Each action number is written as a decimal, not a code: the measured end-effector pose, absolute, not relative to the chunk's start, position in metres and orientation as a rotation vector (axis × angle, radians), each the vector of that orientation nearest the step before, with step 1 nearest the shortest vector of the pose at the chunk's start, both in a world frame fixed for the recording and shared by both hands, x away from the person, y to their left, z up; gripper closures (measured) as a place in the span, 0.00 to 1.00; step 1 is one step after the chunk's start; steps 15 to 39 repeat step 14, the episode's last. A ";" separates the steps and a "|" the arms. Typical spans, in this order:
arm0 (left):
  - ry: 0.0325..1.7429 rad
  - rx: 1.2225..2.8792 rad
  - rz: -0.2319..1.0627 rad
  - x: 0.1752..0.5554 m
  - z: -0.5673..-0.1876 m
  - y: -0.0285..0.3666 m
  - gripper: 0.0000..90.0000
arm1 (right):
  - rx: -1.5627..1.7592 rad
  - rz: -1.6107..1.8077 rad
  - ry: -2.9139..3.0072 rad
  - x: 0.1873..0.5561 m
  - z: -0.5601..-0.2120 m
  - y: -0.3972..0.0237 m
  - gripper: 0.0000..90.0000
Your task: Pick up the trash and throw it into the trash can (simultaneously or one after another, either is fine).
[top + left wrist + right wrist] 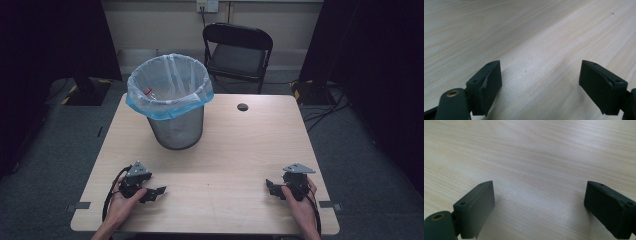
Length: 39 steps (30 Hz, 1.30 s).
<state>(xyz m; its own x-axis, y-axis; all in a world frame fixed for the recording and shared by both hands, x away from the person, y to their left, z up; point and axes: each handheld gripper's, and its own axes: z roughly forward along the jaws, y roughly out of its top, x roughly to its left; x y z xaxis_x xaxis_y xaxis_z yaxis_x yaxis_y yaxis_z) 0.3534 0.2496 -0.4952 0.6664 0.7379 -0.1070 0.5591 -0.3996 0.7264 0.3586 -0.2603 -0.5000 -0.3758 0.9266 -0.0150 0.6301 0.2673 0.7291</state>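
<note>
Left gripper (155, 192) and right gripper (271, 187) rest low on the table (225, 145), well apart — jaws spread, nothing between them. The high view alone shows the lined mesh bin (172, 100) at the table's far left; the gripper views show bare woodgrain.

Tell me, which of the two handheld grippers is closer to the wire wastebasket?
Left. The left gripper lies just in front of the wire wastebasket, slightly to its left. The right gripper sits at the table's far right side, well away. Both have open, empty jaws.
</note>
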 end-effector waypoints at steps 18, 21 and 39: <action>0.970 2.145 0.420 0.347 -0.500 0.241 0.17 | 1.406 0.897 2.101 0.359 -0.500 -0.260 0.10; 0.970 2.145 0.420 0.347 -0.500 0.241 0.17 | 1.406 0.897 2.101 0.359 -0.500 -0.260 0.10; 0.970 2.145 0.420 0.347 -0.500 0.241 0.17 | 1.406 0.897 2.101 0.359 -0.500 -0.260 0.10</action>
